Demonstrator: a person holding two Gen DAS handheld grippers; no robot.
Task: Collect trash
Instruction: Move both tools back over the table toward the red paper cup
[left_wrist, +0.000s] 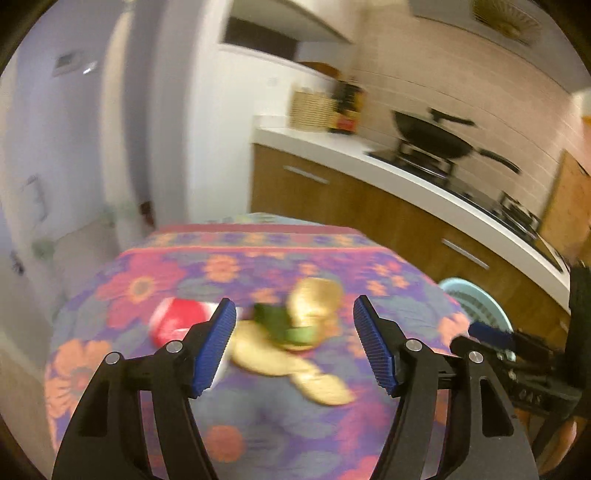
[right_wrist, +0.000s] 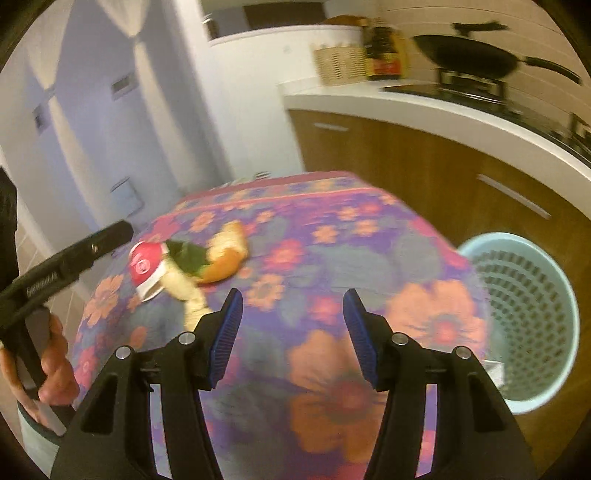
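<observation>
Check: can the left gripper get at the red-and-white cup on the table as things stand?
Probably yes. The left gripper is open and empty above the floral tablecloth, and the red-and-white cup lies just beyond its left finger with nothing in between. The peels sit beside it, not over it.

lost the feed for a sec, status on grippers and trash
Left gripper open, empty, fingers framing the pile. Right gripper open, empty. Trash pile lies on flowered table: red-white cup, peels, green leaf. Blue basket beside table; nothing in the way.
</observation>
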